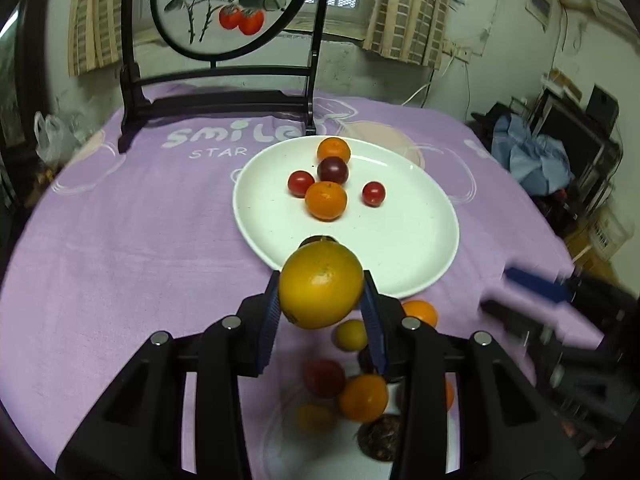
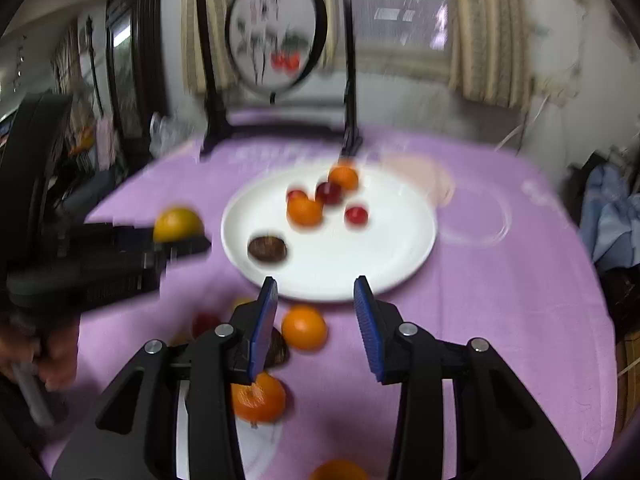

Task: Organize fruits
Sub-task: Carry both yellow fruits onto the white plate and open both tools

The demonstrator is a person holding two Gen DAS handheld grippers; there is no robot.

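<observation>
Left wrist view: a large yellow-orange orange (image 1: 321,285) is clamped between the blue pads of the left gripper (image 1: 321,300), low in the centre of the frame, held above the purple cloth (image 1: 120,240) of the desk and just in front of the near rim of the white plate (image 1: 400,240). On the plate, in the middle of the frame, two small oranges (image 1: 326,201), a dark plum (image 1: 333,170) and two red cherry tomatoes (image 1: 301,184) are seen, the plum touching both oranges. A dark fruit is mostly hidden behind the held orange. Below the fingers, blurred loose fruit (image 1: 363,398) is seen at the bottom of the frame, some orange, some yellow, one red, one dark brown. A framed round painting (image 1: 228,4) stands at the upper left.

In the right wrist view, which is blurred, the right gripper (image 2: 316,300) is seen with its fingers spread wide and nothing between them, near the front rim of the plate (image 2: 400,260). A brown fruit (image 2: 267,249) lies on the plate's left part. The left gripper (image 2: 176,240) with its orange (image 2: 178,224) appears at the left of the frame, beside the plate. More oranges (image 2: 304,328) lie on the cloth at the bottom centre.
</observation>
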